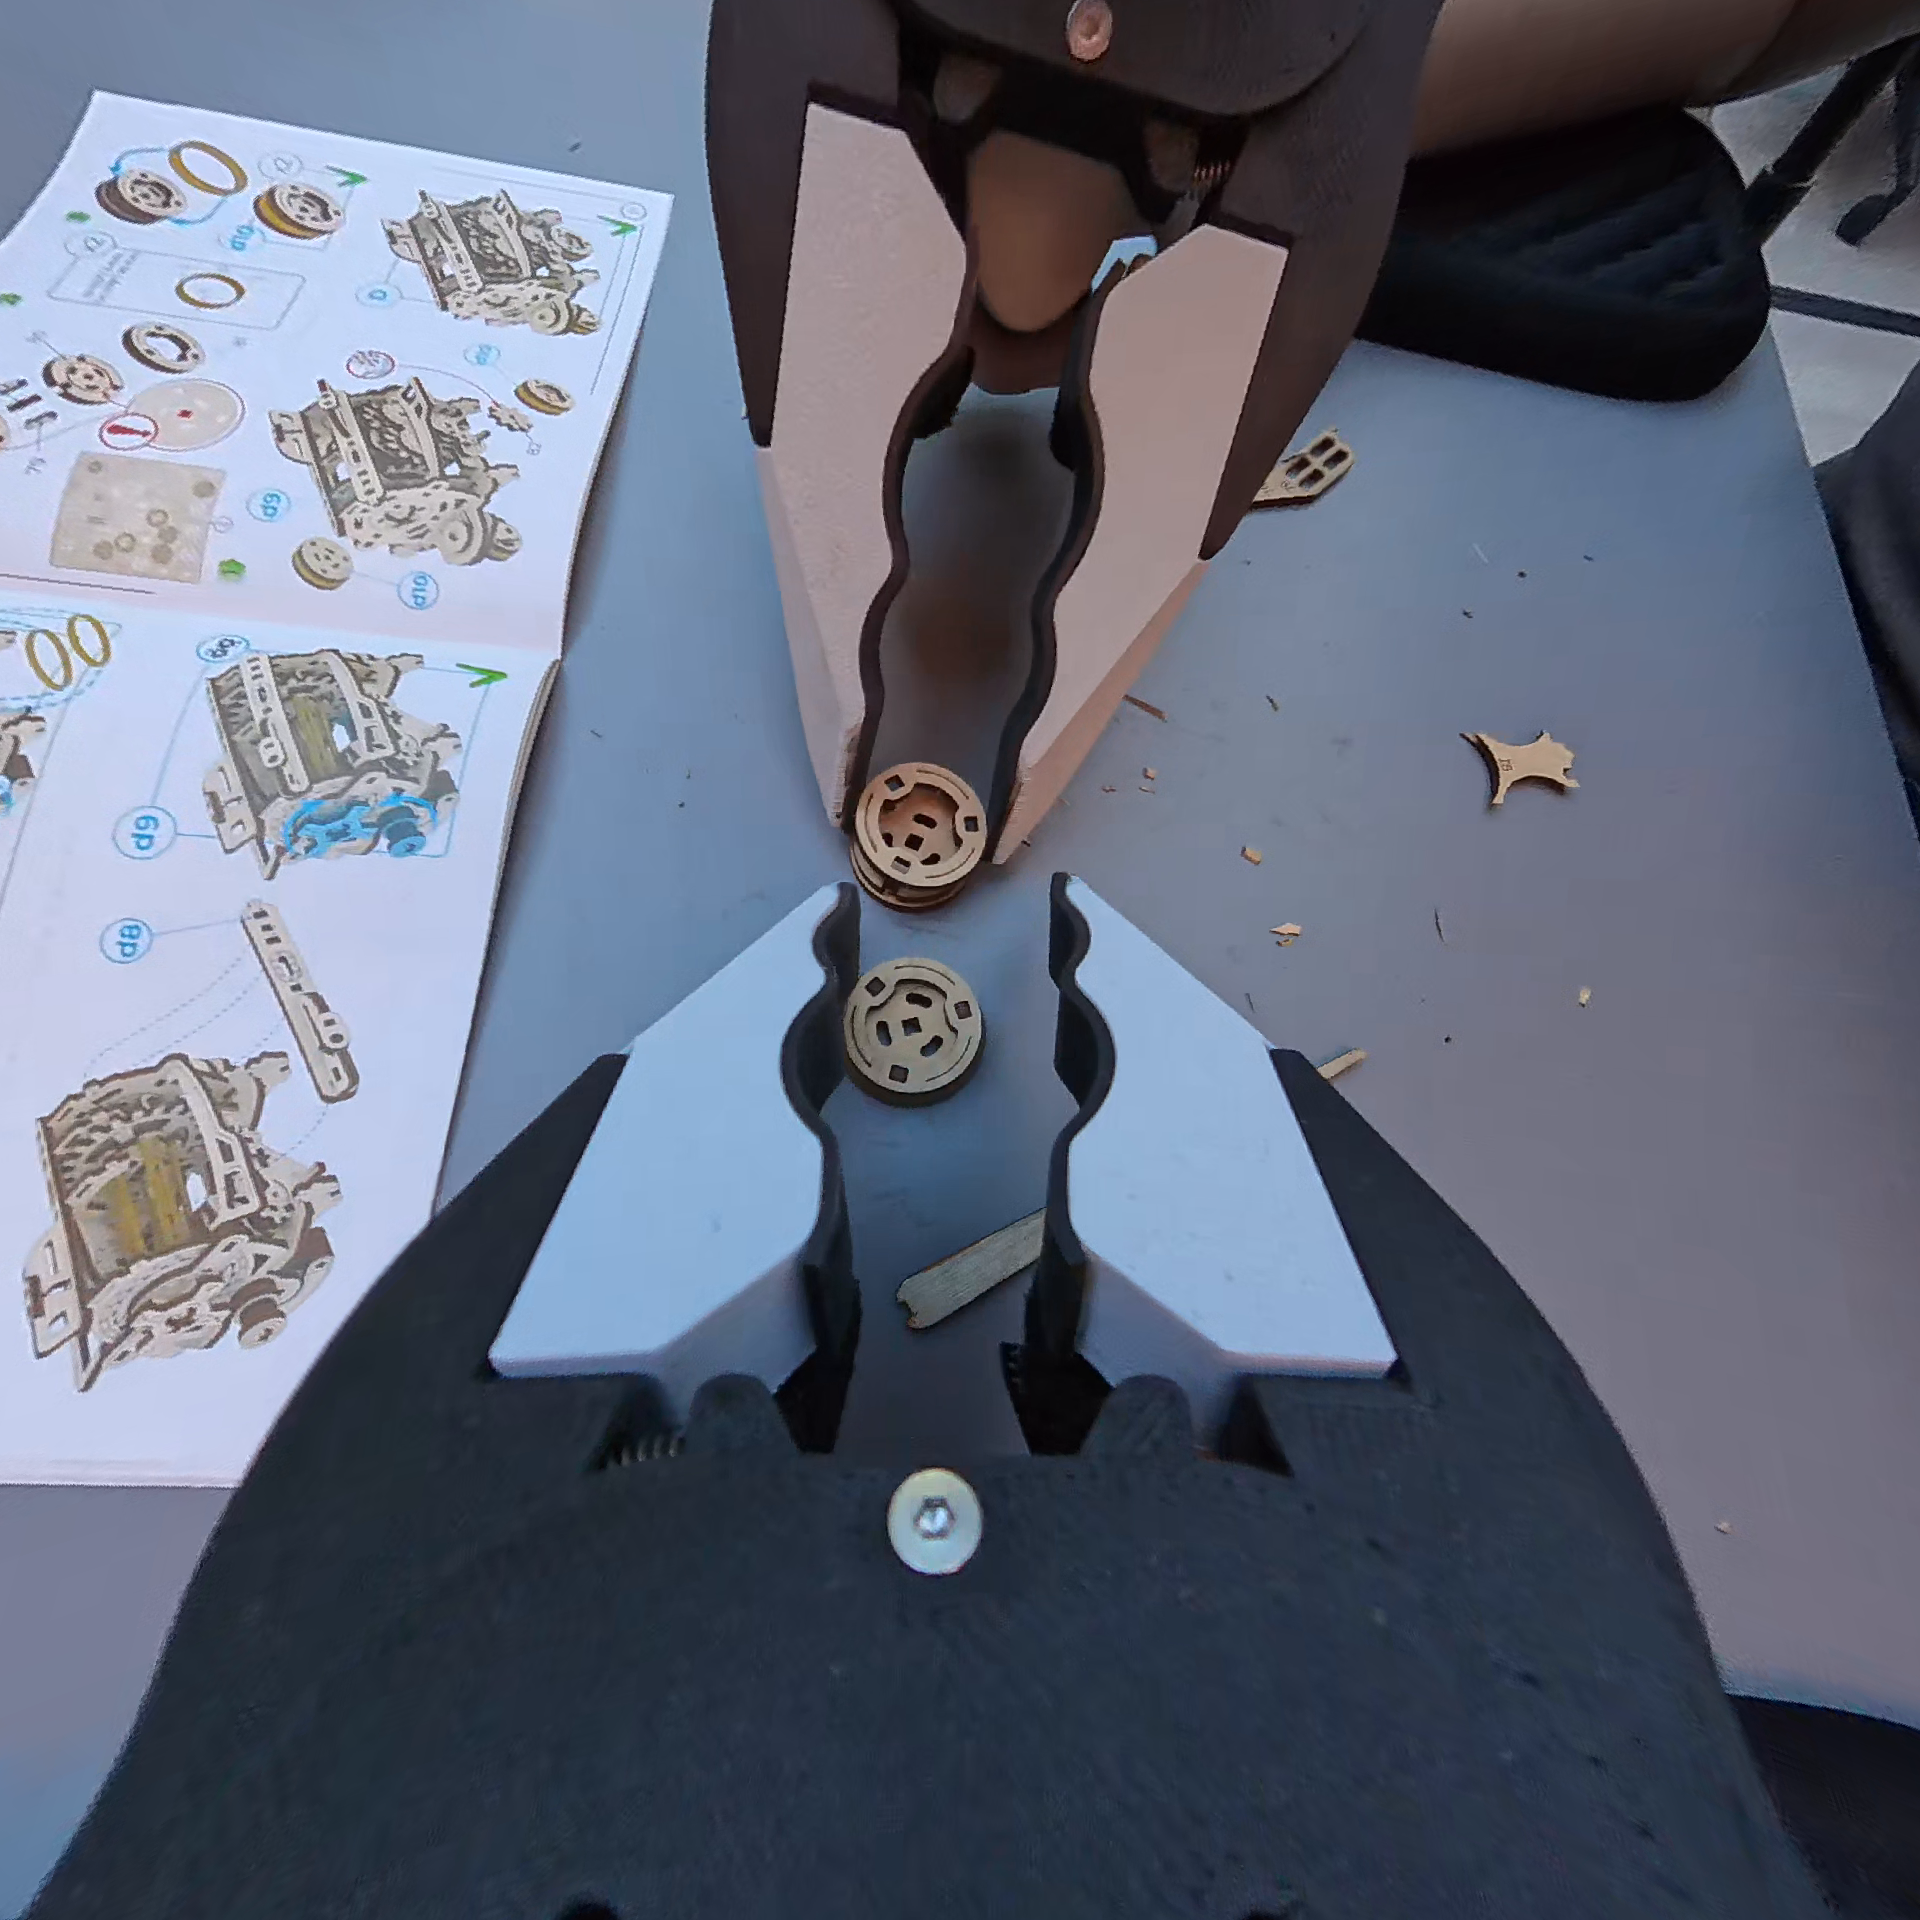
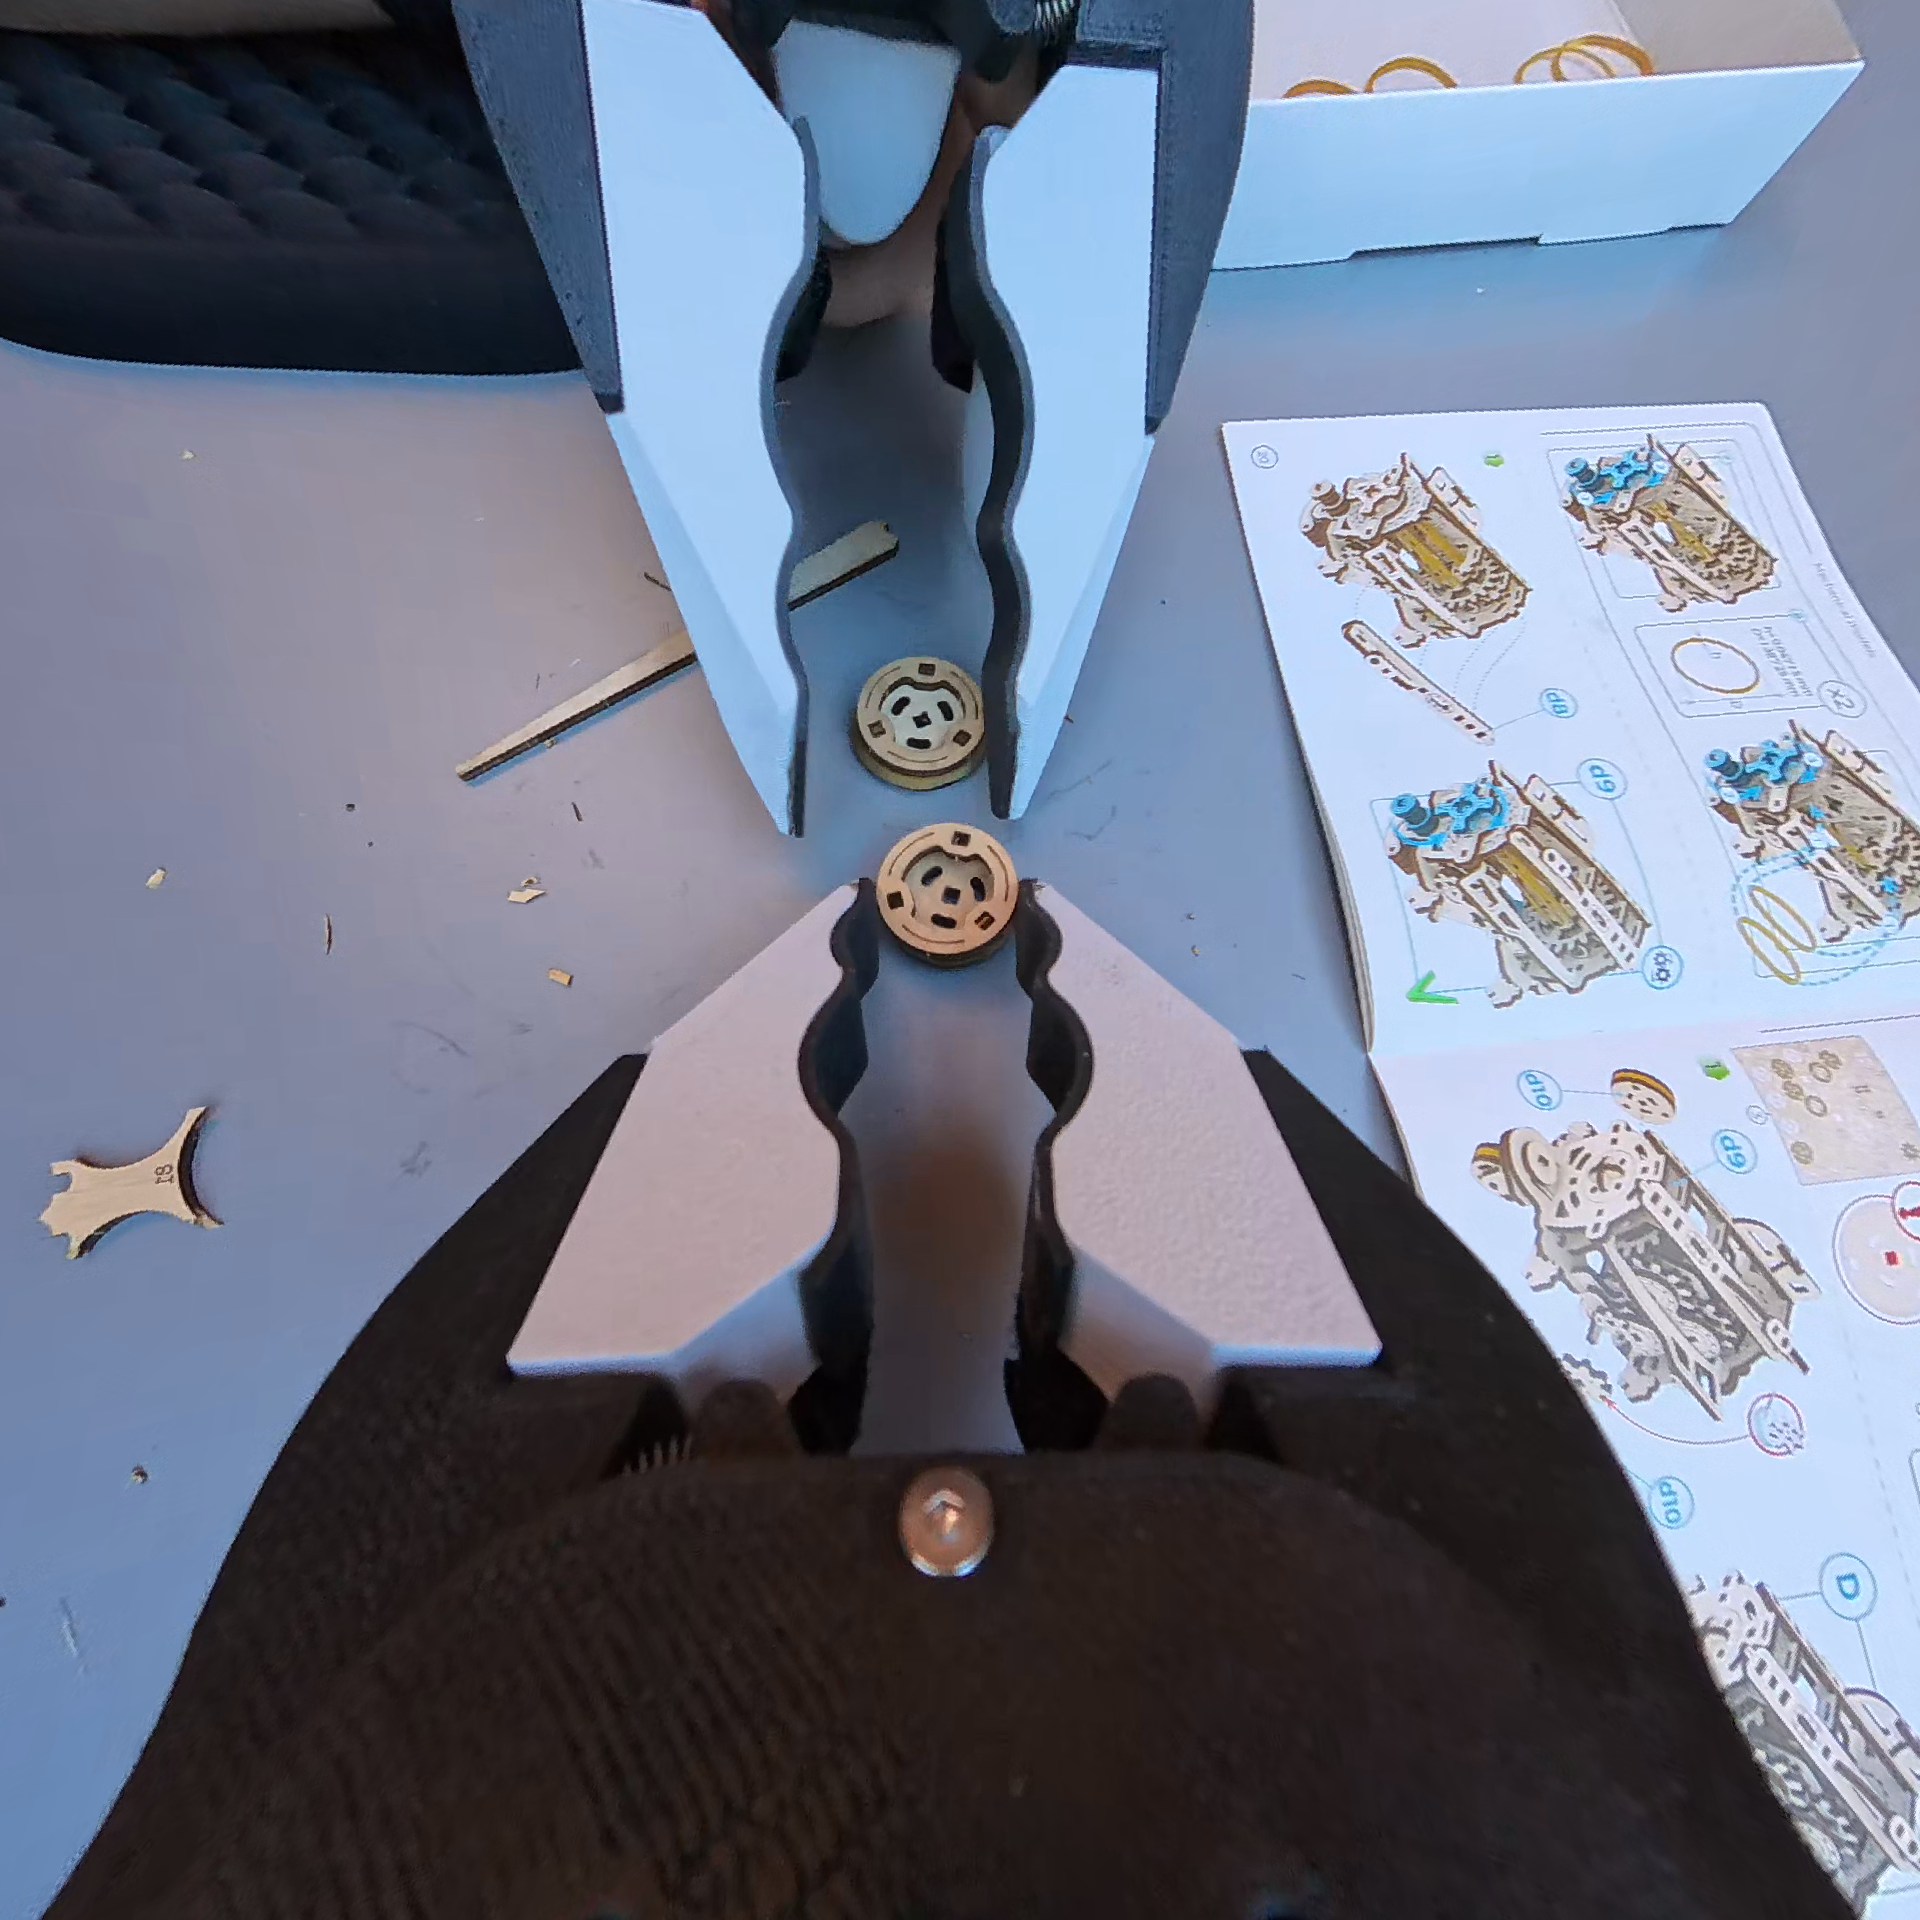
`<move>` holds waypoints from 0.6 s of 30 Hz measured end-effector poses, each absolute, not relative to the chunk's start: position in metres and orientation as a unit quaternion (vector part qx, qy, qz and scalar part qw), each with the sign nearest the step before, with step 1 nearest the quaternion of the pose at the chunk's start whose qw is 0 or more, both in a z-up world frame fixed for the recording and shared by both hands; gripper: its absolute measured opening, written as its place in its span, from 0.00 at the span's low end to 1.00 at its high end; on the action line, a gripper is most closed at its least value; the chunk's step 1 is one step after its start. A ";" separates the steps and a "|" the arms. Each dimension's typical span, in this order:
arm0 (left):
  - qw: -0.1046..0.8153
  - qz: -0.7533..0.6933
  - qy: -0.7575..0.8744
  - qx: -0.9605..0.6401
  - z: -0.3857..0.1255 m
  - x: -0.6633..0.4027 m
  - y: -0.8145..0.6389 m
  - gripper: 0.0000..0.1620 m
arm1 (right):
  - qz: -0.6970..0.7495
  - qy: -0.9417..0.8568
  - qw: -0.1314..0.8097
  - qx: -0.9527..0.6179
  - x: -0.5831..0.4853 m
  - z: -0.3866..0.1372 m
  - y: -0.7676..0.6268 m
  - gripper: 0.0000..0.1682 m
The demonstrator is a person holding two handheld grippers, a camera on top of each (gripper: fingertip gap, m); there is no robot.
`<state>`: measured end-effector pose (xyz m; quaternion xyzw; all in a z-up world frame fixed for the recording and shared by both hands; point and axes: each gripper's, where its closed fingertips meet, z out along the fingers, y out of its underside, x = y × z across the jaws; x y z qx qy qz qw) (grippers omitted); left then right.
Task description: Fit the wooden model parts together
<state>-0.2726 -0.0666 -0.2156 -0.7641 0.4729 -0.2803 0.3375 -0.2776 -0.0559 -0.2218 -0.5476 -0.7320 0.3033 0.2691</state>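
Observation:
A thick stacked wooden wheel point(image 2: 945, 906) sits at the tips of my right gripper point(image 2: 948, 899), which is shut on it just above the grey table point(image 2: 312, 623). In the left wrist view the same wheel point(image 1: 920, 836) is held in the right gripper point(image 1: 928, 831) opposite me. A thinner wooden disc point(image 1: 914, 1029) lies flat on the table between the fingers of my open left gripper point(image 1: 954, 899), close to its left finger. The disc point(image 2: 920, 727) and the left gripper point(image 2: 899, 812) also show in the right wrist view. The two grippers face each other, tips nearly touching.
An open instruction booklet point(image 1: 291, 623) point(image 2: 1610, 831) lies beside the grippers. A white box point(image 2: 1507, 156) with rubber bands stands behind it. A wooden strip point(image 1: 971, 1268) lies under the left gripper. A star-shaped offcut point(image 1: 1522, 764), a small grid piece point(image 1: 1304, 473) and chips lie about. A dark cushion point(image 2: 260, 208) is at the table edge. Only a small space, under 4 cm, lies between the two pairs of fingers. The star-shaped offcut point(image 1: 1522, 764) is about equally far from each gripper, around 12 centimeters. It is also in sight in the right wrist view point(image 2: 138, 1170).

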 end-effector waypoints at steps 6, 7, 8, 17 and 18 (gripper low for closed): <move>0.357 -0.257 0.494 -0.750 -0.219 -0.271 -0.062 0.22 | 0.306 -0.735 0.265 -0.545 -0.277 -0.223 -0.056 0.15; 0.362 -0.252 0.497 -0.747 -0.219 -0.271 -0.061 0.21 | 0.308 -0.735 0.263 -0.543 -0.277 -0.223 -0.057 0.15; 0.367 -0.245 0.501 -0.745 -0.219 -0.271 -0.059 0.21 | 0.308 -0.735 0.263 -0.543 -0.277 -0.223 -0.056 0.15; 0.384 -0.236 0.516 -0.728 -0.215 -0.270 -0.059 0.18 | 0.310 -0.738 0.260 -0.540 -0.277 -0.223 -0.058 0.15; 0.383 -0.237 0.517 -0.728 -0.215 -0.270 -0.059 0.18 | 0.311 -0.739 0.258 -0.539 -0.277 -0.223 -0.059 0.15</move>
